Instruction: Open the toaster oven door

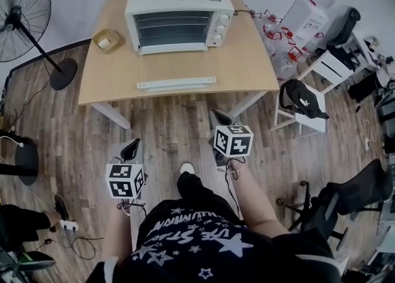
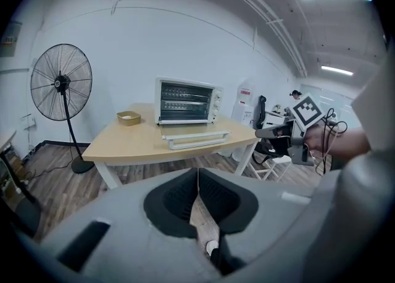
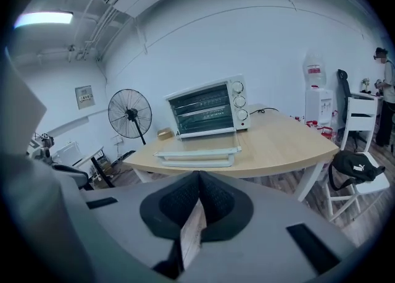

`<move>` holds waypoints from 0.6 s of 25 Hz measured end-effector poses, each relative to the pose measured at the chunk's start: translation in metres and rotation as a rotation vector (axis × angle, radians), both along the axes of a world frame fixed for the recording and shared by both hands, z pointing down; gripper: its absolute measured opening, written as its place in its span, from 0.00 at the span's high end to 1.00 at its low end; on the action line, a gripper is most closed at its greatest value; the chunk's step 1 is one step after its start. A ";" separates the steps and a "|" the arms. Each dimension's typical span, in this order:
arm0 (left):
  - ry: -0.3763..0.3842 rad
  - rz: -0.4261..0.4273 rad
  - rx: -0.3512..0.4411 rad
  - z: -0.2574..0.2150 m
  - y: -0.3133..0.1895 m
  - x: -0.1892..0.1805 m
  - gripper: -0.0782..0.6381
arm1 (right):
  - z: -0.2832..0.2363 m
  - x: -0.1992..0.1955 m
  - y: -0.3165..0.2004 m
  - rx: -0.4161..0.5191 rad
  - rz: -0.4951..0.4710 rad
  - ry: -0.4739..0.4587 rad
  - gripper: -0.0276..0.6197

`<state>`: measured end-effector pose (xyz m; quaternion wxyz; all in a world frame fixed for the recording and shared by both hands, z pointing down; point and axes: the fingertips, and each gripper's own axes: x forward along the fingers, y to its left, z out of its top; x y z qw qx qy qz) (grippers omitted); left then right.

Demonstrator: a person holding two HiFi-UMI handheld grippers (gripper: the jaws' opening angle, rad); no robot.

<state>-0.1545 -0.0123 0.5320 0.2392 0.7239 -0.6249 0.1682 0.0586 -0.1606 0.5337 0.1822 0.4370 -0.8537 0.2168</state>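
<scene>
We see the white box-shaped metal toaster oven (image 1: 179, 5) standing at the far middle of the light wooden table (image 1: 247, 65), with three round white knobs (image 1: 220, 28) down its right side. Its glass door (image 1: 176, 64) is already down and lies flat on the tabletop in front of the cavity, with the white bar handle (image 1: 176, 83) at the near edge. Any print on the oven's top strip is too small for us to read.

Left of the oven sits a small tan woven bowl (image 1: 106, 41). A black pedestal fan (image 1: 21, 19) stands on the plank floor beside the table's left end. To the right, a white water dispenser (image 1: 305, 13) carries a red label whose writing we cannot read. A black bag (image 3: 355, 167) with a small white logo rests on a white chair (image 1: 315, 122).

Both grippers hang over the floor, well apart from the table. The left gripper (image 2: 198, 173) has its dark pads pressed together with nothing between them. The right gripper (image 3: 197, 178) is likewise closed and empty. Each carries a cube of black-and-white square markers (image 1: 233, 140).

The person's black shirt (image 1: 203, 244) bears white stars and white lettering that runs upside down to us, and we cannot read it with confidence. A framed notice (image 3: 84, 96) on the wall is too small to read.
</scene>
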 end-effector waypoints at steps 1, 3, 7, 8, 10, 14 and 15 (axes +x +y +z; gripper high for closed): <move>0.001 0.003 0.005 -0.002 0.009 0.000 0.86 | -0.003 0.000 0.010 0.005 0.000 0.001 0.95; 0.002 0.009 0.014 -0.005 0.028 0.001 0.86 | -0.009 0.001 0.031 0.014 0.003 -0.003 0.95; 0.002 0.028 0.031 -0.010 0.061 0.005 0.86 | -0.019 0.007 0.068 0.034 0.021 -0.005 0.95; 0.003 0.032 0.034 -0.011 0.068 0.006 0.86 | -0.021 0.008 0.077 0.037 0.025 -0.006 0.95; 0.004 0.037 0.036 -0.013 0.084 0.007 0.86 | -0.026 0.010 0.094 0.043 0.028 -0.012 0.95; 0.010 0.047 0.048 -0.015 0.114 0.014 0.86 | -0.032 0.020 0.130 0.053 0.037 -0.018 0.95; 0.012 0.051 0.052 -0.015 0.120 0.017 0.86 | -0.033 0.024 0.138 0.055 0.041 -0.017 0.95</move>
